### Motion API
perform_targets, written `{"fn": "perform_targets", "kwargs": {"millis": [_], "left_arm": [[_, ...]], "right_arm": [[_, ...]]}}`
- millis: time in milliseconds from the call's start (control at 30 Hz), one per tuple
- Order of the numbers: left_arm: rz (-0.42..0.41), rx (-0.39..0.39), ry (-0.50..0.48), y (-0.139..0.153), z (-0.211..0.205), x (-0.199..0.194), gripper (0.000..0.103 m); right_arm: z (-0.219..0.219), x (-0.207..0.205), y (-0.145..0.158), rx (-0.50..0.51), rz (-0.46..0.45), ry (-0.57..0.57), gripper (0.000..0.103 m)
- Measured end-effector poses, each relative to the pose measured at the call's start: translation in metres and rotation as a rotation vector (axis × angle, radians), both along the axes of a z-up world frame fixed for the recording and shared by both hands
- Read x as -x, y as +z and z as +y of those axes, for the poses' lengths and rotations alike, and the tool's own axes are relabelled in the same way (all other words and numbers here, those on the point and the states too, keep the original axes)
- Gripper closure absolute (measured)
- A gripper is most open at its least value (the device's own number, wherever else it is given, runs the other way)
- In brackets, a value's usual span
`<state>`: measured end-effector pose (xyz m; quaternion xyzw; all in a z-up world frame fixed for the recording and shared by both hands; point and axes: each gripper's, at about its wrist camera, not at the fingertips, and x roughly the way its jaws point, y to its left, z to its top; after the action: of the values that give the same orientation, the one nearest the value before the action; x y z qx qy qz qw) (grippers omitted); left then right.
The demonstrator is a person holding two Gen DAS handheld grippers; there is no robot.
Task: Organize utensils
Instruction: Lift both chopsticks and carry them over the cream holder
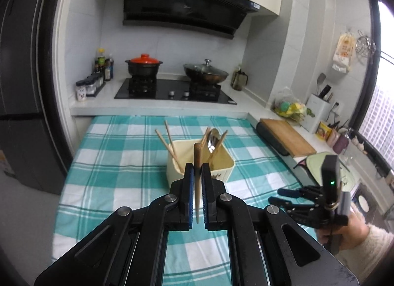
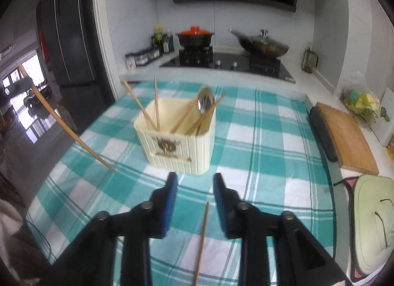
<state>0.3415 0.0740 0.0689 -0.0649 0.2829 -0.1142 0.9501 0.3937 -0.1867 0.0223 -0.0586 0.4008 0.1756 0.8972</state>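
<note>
A cream utensil holder (image 1: 200, 164) (image 2: 176, 138) stands on the checked cloth, with chopsticks and a metal spoon (image 2: 204, 102) inside. My left gripper (image 1: 197, 170) is shut on a wooden chopstick (image 1: 197, 175), held upright just short of the holder; the chopstick also shows at the left of the right wrist view (image 2: 61, 123). My right gripper (image 2: 195, 180) is open and empty, low over the cloth near the holder's front. A loose chopstick (image 2: 202, 239) lies on the cloth under it. The right gripper also shows at the right of the left wrist view (image 1: 295, 193).
A teal checked cloth (image 1: 118, 162) covers the table. Behind it is a stove (image 1: 172, 90) with a red-lidded pot (image 1: 144, 64) and a wok (image 1: 205, 73). A wooden cutting board (image 2: 344, 135) and a green mitt (image 2: 371, 219) lie to the right. A dark fridge (image 2: 69, 39) stands at left.
</note>
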Motion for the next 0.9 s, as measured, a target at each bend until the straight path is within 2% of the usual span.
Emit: {"fn": "perform_targets", "kwargs": {"millis": [100,167,333,367,400,433,467,533,633,800,900], "left_arm": [[0.044,-0.005,-0.001,-0.016,0.001,0.003,0.099],[0.064,-0.008,0.000,-0.023,0.001,0.006,0.099],[0.083,-0.011,0.002,-0.030,0.003,0.015,0.099],[0.085,-0.014,0.001,-0.030,0.002,0.016,0.099],[0.087,-0.017,0.001,-0.031,0.002,0.018,0.099],[0.089,-0.020,0.000,-0.032,0.002,0.020,0.099],[0.093,-0.022,0.000,-0.033,0.003,0.020,0.099],[0.097,-0.022,-0.001,-0.035,0.003,0.023,0.099],[0.094,-0.017,-0.005,-0.035,0.005,0.028,0.099],[0.078,0.008,-0.023,-0.029,0.003,0.036,0.099],[0.056,0.025,-0.040,-0.020,0.000,0.039,0.099]], "right_arm": [[-0.002,-0.013,-0.063,0.045,0.136,-0.001,0.067],[-0.002,-0.023,-0.099,0.070,0.191,-0.013,0.068],[0.006,-0.047,-0.149,0.102,0.250,-0.043,0.070],[0.006,-0.052,-0.156,0.107,0.261,-0.054,0.073],[0.007,-0.056,-0.162,0.107,0.277,-0.061,0.084],[0.008,-0.058,-0.165,0.104,0.276,-0.068,0.090],[0.009,-0.059,-0.164,0.106,0.262,-0.064,0.097],[0.013,-0.056,-0.161,0.119,0.258,-0.048,0.097],[0.009,-0.041,-0.144,0.059,0.224,-0.053,0.097],[-0.006,0.000,-0.082,-0.082,0.101,-0.041,0.097],[-0.010,0.025,-0.041,-0.130,0.007,-0.026,0.097]]}}
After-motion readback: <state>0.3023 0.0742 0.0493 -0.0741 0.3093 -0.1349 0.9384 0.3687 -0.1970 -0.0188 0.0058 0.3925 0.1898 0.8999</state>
